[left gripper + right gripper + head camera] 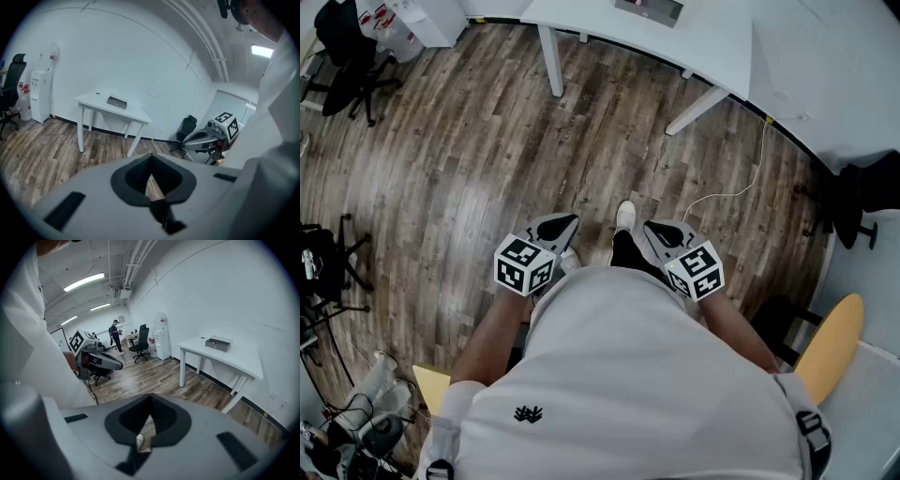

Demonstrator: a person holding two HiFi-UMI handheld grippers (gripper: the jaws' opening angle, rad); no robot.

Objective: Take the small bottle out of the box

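A small grey box [116,101] lies on the white table [131,111] across the room; the same box [218,343] is small in the right gripper view and sits at the top edge as a box [649,9] in the head view. No small bottle shows in any view. My left gripper [570,222] and right gripper [650,228] are held close to the person's waist, far from the table, pointing towards it. The left gripper [151,177] is shut with nothing in it. The right gripper [149,417] has its jaws together and is empty too.
Wood floor lies between me and the white table [675,37]. A white cable [741,183] runs over the floor at the right. Black office chairs [352,56] stand left and right [862,197], a yellow chair [830,342] beside me. A water dispenser [41,93] stands by the wall.
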